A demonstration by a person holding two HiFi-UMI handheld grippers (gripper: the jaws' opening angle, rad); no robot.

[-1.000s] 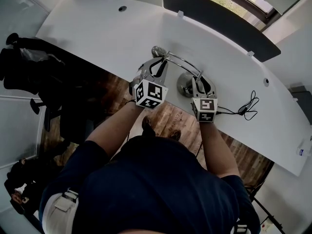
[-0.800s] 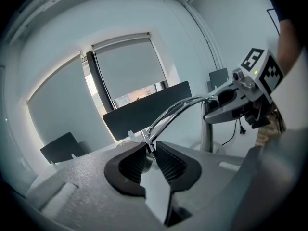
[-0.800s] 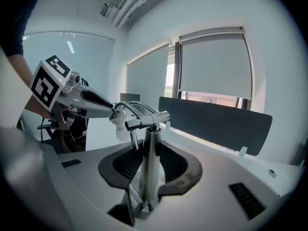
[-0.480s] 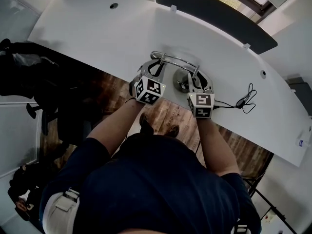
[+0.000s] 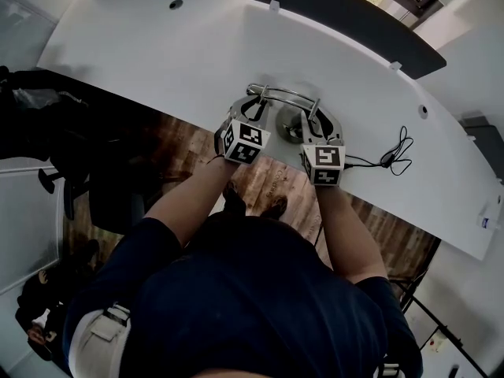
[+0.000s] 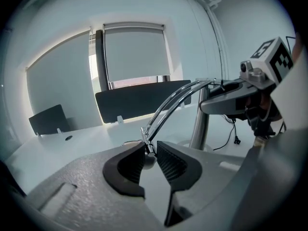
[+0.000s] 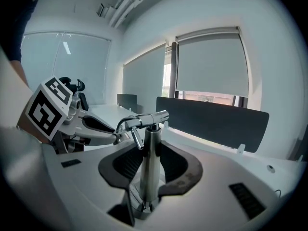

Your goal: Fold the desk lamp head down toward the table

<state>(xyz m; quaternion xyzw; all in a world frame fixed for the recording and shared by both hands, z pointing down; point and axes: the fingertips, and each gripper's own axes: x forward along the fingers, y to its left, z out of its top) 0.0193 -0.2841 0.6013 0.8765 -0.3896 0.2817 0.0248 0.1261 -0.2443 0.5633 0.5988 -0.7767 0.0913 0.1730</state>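
A chrome desk lamp stands on the white desk [image 5: 157, 53] near its front edge, with its round base [image 5: 291, 124] between my two grippers. My right gripper [image 5: 315, 126] [image 7: 150, 150] is shut on the upright post [image 7: 148, 158] [image 6: 199, 124]. From the post's top the curved double-rod arm [image 5: 287, 94] [image 6: 168, 109] runs left and down. Its low end, at the lamp head joint [image 6: 147, 147], sits between the pads of my left gripper [image 5: 253, 106] [image 6: 150, 149]. Those jaws have just been opening slightly, with the pads still against the joint. The lamp head itself is mostly hidden.
A black cable [image 5: 394, 160] lies coiled on the desk to the right of the lamp. A dark divider panel [image 5: 331, 14] runs along the desk's far edge. The desk's front edge is right under my hands, with wooden floor [image 5: 260, 183] below. An office chair [image 5: 47, 132] stands at the left.
My left gripper has sunk toward the desk with the arm's end, so the lamp arm lies lower and flatter. The right gripper has stayed on the post.
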